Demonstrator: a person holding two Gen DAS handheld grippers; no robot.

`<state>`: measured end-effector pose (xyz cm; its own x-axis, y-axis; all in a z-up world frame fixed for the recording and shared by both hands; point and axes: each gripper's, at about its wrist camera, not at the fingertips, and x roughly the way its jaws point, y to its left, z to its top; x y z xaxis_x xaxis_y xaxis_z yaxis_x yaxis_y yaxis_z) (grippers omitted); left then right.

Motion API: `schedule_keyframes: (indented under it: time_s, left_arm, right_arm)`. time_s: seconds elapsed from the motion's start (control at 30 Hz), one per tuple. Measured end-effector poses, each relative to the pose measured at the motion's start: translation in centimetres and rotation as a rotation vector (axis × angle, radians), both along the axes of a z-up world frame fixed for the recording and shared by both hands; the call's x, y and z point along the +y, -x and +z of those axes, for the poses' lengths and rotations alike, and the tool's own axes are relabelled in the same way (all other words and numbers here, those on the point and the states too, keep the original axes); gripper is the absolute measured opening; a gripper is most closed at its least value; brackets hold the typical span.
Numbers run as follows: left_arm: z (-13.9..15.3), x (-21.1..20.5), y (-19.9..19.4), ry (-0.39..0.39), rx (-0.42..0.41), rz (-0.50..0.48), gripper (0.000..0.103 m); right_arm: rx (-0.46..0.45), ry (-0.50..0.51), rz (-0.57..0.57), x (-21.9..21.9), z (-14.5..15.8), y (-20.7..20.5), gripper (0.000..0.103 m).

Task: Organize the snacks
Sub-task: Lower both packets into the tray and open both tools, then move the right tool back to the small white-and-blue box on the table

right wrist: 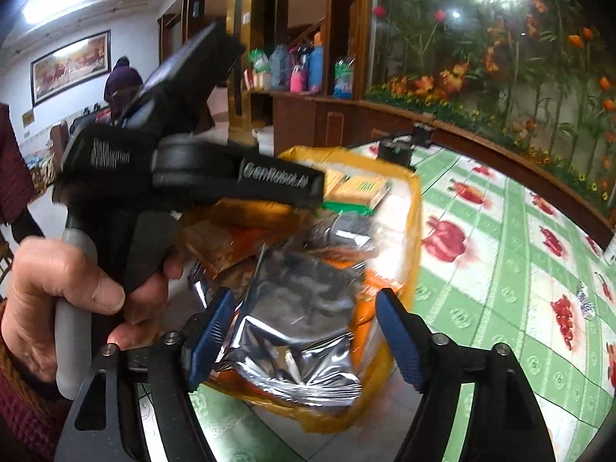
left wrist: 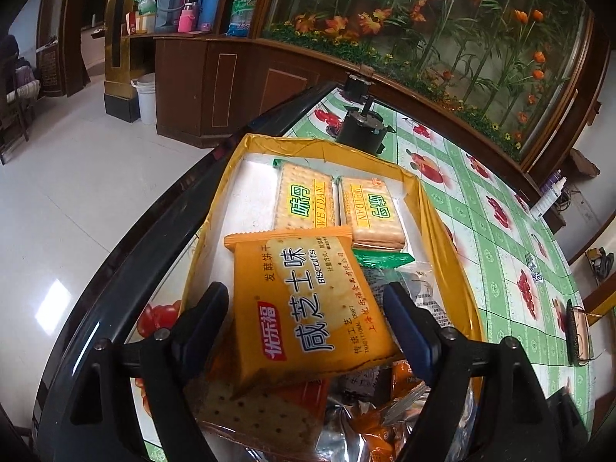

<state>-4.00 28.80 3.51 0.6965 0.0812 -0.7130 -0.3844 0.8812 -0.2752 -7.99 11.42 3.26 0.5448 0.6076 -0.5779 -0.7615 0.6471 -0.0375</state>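
Left wrist view. Left gripper point(left wrist: 308, 321) spread wide above a yellow-walled box point(left wrist: 435, 211); orange biscuit pack point(left wrist: 308, 304) lying tilted between the fingers, neither pad plainly pressing it, so probably loose rather than held, though hard to tell for sure. At 12 o'clock from that pack, two Weidan cracker packs point(left wrist: 306, 202) set side by side and flat against the far wall: the tidy part, apparently finished. At 3 o'clock, a green wrapper point(left wrist: 381, 258) and a clear packet half hidden. At 6 o'clock, a jumble of foil and orange bags, with a brown cracker pack point(left wrist: 254, 412) under the orange one. At 9 o'clock inside the box, bare white floor, room enough for another row. Beyond the box at 12, a small black device point(left wrist: 362, 129) on the fruit-patterned tablecloth point(left wrist: 496, 231).

Right wrist view, somewhat blurred. Right gripper point(right wrist: 304, 333) also wide open, over the near end of the same box; a crumpled silver foil bag point(right wrist: 304, 308) between the fingers, left pad close beside its edge, right pad well apart, nothing clamped. At 10 o'clock, the left gripper's body in the person's hand point(right wrist: 65, 300), hovering over the box. At 12, the neat cracker packs again, small and far.

Judgement: early to middle. Two packs lined up, one orange pack about to be placed or just dropped, most of the near pile unsorted.
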Motion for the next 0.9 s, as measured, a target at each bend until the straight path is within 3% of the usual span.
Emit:
schedule_keyframes:
  time_s: [0.3,0.5,0.67,0.77,0.9]
  left_arm:
    - [1.2,-0.7,0.9,-0.012,-0.032,-0.005,0.082]
    - [3.2,-2.0,1.7,-0.033,-0.068,-0.025,0.082]
    - [5.3,-5.1,1.8,-0.058,-0.103,-0.087,0.082]
    - [6.5,-8.9,1.1,-0.091,-0.108,-0.176,0.082]
    - [6.4,-15.9,-1.4,-0.145,-0.068,-0.306,0.082]
  right_arm:
    - [0.048,-0.227,-0.088,-5.6,2.9,-2.9,0.08]
    - [0.181,-0.356,-0.27,-12.4,3.0,-8.4,0.08]
    - [0.284,-0.465,-0.499,-20.0,2.1,-12.4,0.08]
    - [0.333,-0.458,-0.636,-24.1,1.2,-14.5,0.057]
    - [0.426,-0.487,-0.751,-29.2,-0.3,-16.5,0.049]
